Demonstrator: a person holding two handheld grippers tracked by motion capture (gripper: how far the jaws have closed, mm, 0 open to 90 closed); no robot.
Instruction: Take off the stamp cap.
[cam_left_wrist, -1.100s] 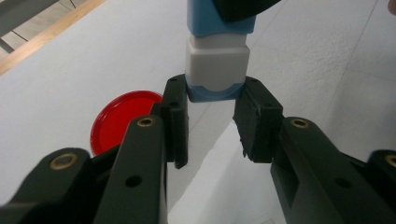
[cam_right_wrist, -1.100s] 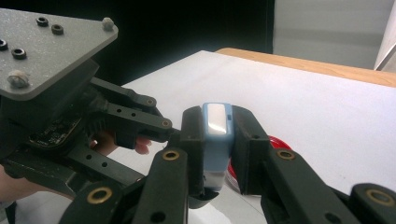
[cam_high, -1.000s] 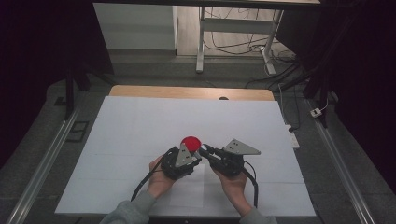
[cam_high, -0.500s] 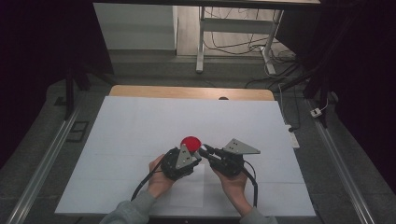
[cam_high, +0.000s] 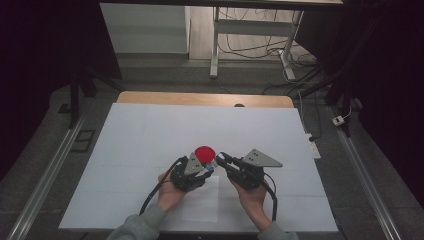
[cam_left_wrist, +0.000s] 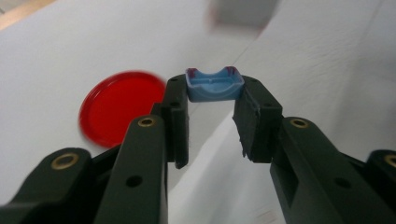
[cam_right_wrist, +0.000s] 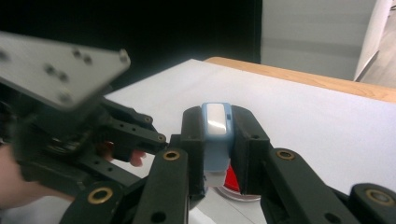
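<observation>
A white sheet (cam_high: 150, 145) covers the table, with a strip of bare wooden tabletop (cam_high: 205, 99) exposed along the far edge. Beyond it lie a grey floor, a white table leg (cam_high: 215, 45) and loose cables (cam_high: 260, 47); dark areas flank both sides, and metal rails (cam_high: 45, 170) run along the table's left and right.

The person's hands enter from the near edge and meet close together on the near half of the sheet. The left gripper (cam_left_wrist: 214, 98) pinches a small blue plastic piece (cam_left_wrist: 215, 85) between its jaw tips: an open, tray-like shell with a concave upper rim and reddish-purple marks at its two corners. The right gripper (cam_right_wrist: 216, 140) is clamped on a narrow blue piece (cam_right_wrist: 215, 135) standing on edge, with a pale, glossy upper face. Whether the two blue pieces are joined cannot be told. In the high view the two jaw tips nearly meet.

A round, flat red disc (cam_high: 204, 152) lies on the sheet just beyond the left gripper, near its jaw tips.
</observation>
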